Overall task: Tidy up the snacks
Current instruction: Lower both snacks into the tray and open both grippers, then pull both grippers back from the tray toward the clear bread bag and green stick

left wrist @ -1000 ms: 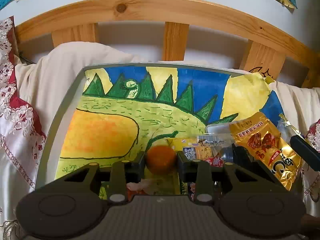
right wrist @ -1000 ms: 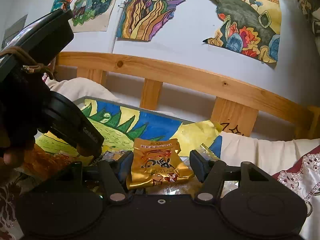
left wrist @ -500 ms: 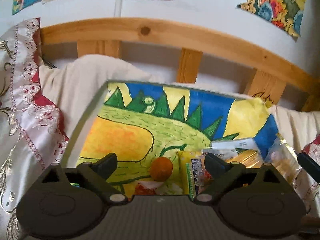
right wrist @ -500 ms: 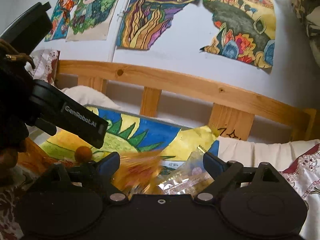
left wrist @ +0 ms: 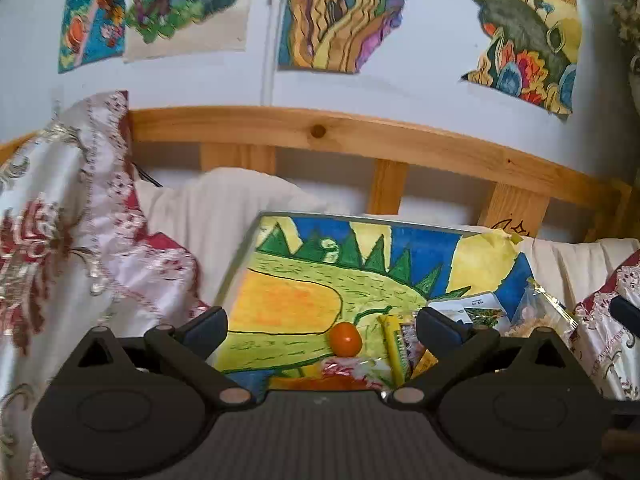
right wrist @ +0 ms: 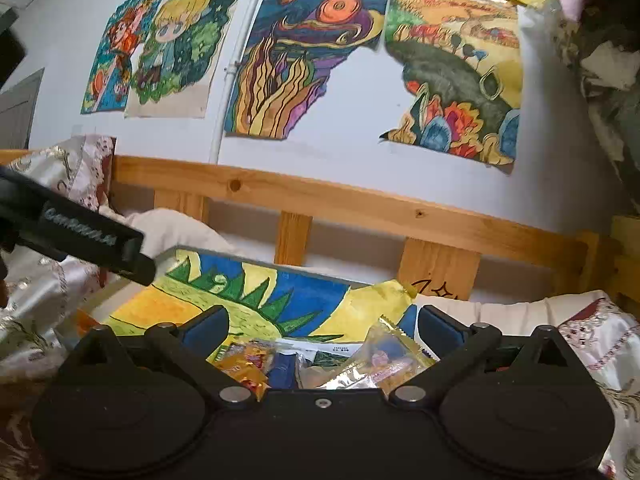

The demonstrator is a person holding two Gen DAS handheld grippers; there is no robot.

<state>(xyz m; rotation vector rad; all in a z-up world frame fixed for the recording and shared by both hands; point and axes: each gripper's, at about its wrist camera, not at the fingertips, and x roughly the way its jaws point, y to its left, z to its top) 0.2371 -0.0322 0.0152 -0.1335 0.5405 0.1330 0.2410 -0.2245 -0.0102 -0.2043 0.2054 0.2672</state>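
A small orange fruit lies on a painted board on the bed. Beside it lie several snack packets: a yellow-green one and a clear crinkly one. My left gripper is open and empty, raised above and behind the fruit. My right gripper is open and empty above a pile of packets, among them a gold-orange packet and a clear foil packet. The left gripper's finger shows at the left of the right wrist view.
A wooden headboard runs behind the board, with drawings taped to the wall above. White bedding and embroidered red-and-white cushions flank the board on both sides.
Both grippers opened and pulled back and up. The left let go of the orange fruit; the right let go of the gold-orange packet, which now lies in the pile.
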